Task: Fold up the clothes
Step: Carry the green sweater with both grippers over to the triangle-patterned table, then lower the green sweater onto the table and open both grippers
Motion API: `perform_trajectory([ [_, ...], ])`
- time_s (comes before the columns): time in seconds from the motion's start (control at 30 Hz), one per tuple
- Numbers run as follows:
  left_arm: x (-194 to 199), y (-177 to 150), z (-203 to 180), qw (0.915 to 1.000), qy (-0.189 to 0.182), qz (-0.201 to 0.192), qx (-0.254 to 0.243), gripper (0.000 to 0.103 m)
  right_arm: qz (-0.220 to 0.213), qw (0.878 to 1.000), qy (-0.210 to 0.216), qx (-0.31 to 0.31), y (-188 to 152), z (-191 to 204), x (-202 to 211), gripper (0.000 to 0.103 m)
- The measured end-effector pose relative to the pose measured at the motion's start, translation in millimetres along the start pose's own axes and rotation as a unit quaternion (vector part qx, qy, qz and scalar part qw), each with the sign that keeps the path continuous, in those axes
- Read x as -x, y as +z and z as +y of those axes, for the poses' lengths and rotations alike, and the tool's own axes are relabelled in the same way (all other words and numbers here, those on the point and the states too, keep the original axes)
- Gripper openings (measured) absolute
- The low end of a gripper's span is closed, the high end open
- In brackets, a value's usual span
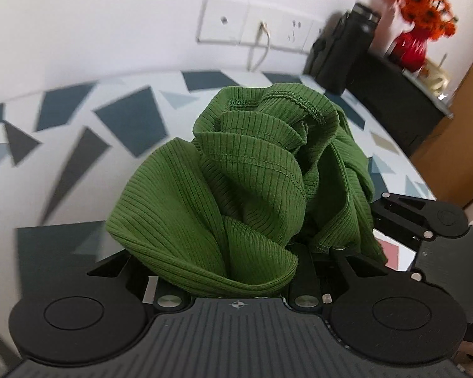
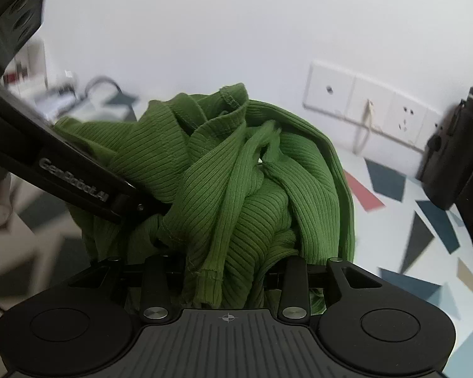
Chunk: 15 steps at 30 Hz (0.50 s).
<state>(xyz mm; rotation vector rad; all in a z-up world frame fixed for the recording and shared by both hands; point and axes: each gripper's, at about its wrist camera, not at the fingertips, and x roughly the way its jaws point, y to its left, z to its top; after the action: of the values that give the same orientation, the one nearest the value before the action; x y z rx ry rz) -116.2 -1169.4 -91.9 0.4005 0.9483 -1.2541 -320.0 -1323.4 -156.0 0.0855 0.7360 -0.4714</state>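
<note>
You are at the very start of the fold: the green ribbed garment (image 1: pixel 236 195) is one crumpled bundle, with hems, straps and ribbed folds twisted over each other, and no flat panel or clean crease shows anywhere. Everything is left to do, in my judgement: shake it out, find the edges, spread it on the patterned tabletop (image 1: pixel 88 126), then fold it. The garment is bunched between both sets of jaws and appears lifted off the tabletop, which shows beyond and below the cloth in both views. Your left gripper (image 1: pixel 236 271) points forward toward the wall with the socket panel (image 1: pixel 258 22), and cloth fills the space between its jaws, spilling up and ahead of them; the jaws look clamped on that fabric, though the fingertips are buried in it. Your right gripper (image 2: pixel 224 271) is likewise aimed at the wall, with a thick wad of straps and hem wedged between its jaws, which seem closed on it. The two grippers sit very close, the left one crossing in from the left of the right jaws and biting into the same bundle. Before spreading, you will likely need to draw them apart.
</note>
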Motion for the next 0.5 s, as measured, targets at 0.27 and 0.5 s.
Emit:
perform_trajectory([
  [0.27,-58,14,-31,0.9971,0.060,0.046,-0.003,0.032,0.045,0.998,0.033,-0.034,-23,-44,-22,0.035],
  [0.5,-68,18,-38,0.9943,0.097,0.045,-0.002,0.047,0.054,0.996,0.060,-0.045,-22,-51,-34,0.043],
])
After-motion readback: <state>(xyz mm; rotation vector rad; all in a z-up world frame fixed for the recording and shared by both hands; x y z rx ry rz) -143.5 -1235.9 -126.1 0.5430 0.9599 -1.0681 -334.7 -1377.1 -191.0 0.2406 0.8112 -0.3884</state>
